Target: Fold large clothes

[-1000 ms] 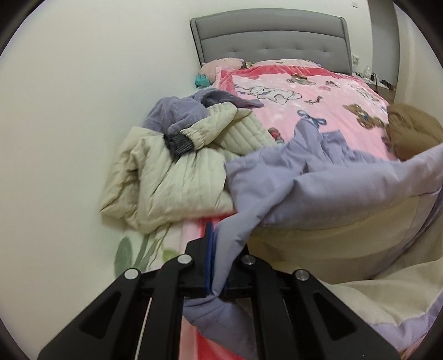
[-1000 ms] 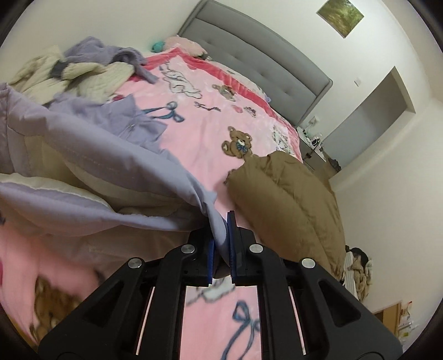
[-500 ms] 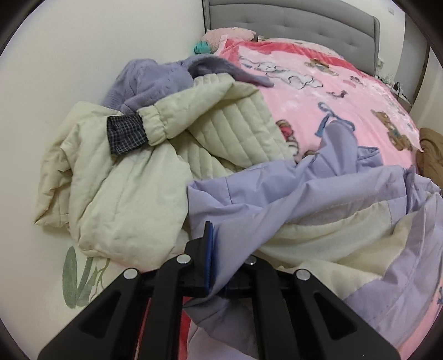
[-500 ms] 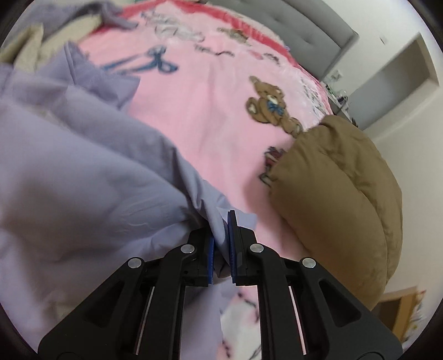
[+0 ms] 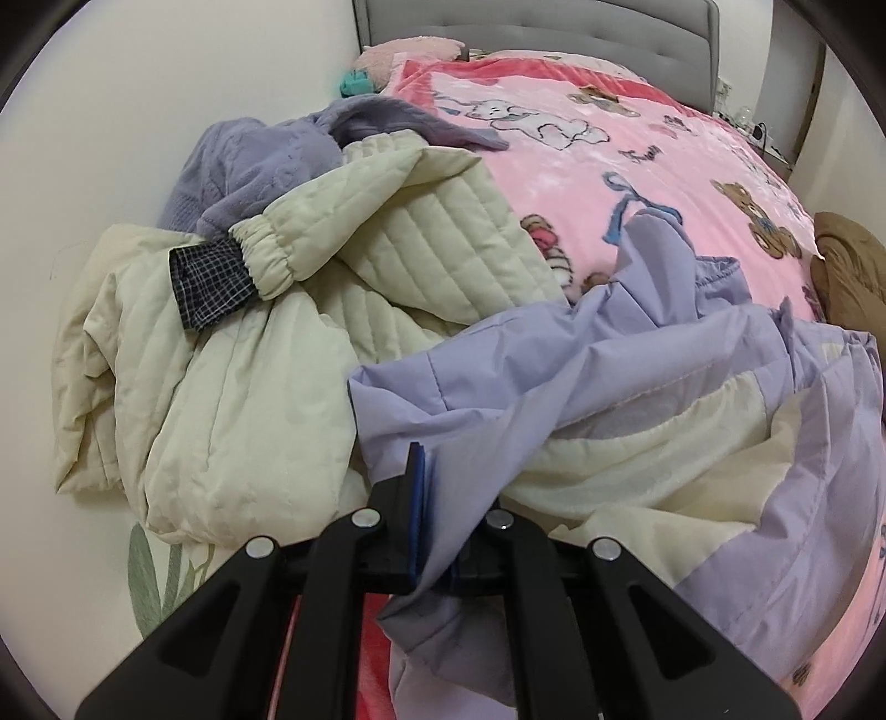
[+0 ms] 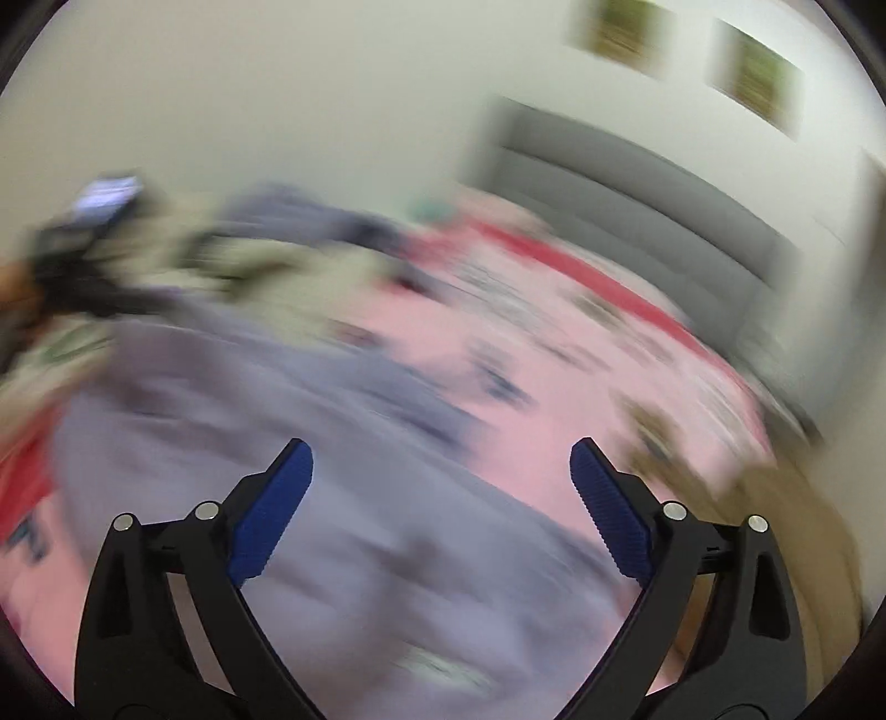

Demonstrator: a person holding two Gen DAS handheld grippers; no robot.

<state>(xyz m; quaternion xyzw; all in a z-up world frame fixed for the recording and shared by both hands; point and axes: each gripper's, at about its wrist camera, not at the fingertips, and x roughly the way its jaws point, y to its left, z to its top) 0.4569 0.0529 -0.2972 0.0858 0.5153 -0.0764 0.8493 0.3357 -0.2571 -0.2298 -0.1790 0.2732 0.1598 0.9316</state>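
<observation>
We see our left claw (image 5: pixel 437 520) clamped on the lilac cream-lined jacket (image 5: pixel 637 399); our right claw (image 6: pixel 441 498) is opening, nothing between its pads. No writing is legible.

The lilac jacket with cream lining (image 5: pixel 637 399) lies spread on the pink teddy-bear blanket (image 5: pixel 637 155), which covers the bed before the grey padded headboard (image 5: pixel 554 22). Left of it, against the wall, a cream quilted coat (image 5: pixel 266 354) is heaped, a purple fleece garment (image 5: pixel 260 160) behind it. A brown puffy coat (image 5: pixel 847 277) lies at the far right.
</observation>
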